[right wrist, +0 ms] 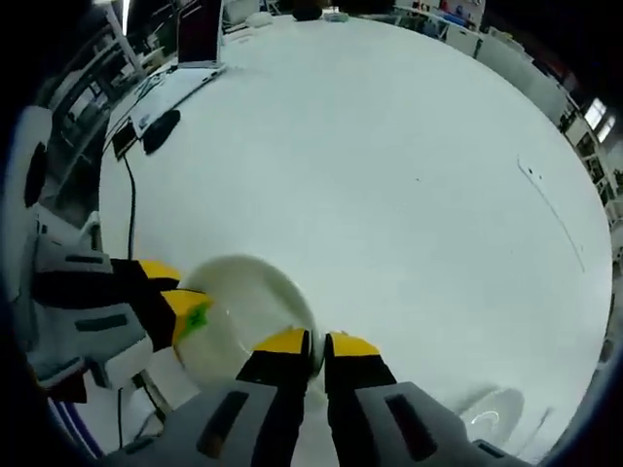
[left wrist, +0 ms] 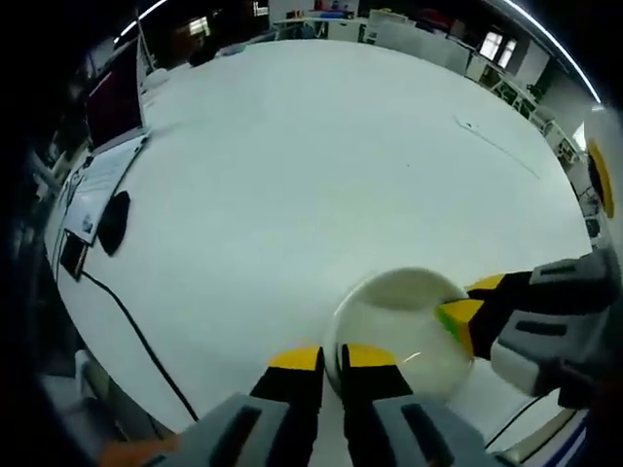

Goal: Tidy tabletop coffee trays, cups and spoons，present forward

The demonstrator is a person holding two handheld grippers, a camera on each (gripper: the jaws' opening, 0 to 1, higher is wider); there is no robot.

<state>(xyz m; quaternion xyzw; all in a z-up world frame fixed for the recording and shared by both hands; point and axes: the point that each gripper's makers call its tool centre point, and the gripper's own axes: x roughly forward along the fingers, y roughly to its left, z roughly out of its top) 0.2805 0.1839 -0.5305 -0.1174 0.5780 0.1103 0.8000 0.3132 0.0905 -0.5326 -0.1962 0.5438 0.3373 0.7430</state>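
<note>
Both hand-held grippers, right [right wrist: 310,342] & left [right wrist: 180,292], pinch cup [right wrist: 243,316] rim.

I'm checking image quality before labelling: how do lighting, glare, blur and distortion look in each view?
Left gripper view: even overhead light, round white table curved by fisheye bulge, white glossy bowl soft but readable, no harsh shadow. Right gripper view: same bulge, the bowl slightly blurred, faint glare on the tabletop, black mouse small and indistinct.
</note>
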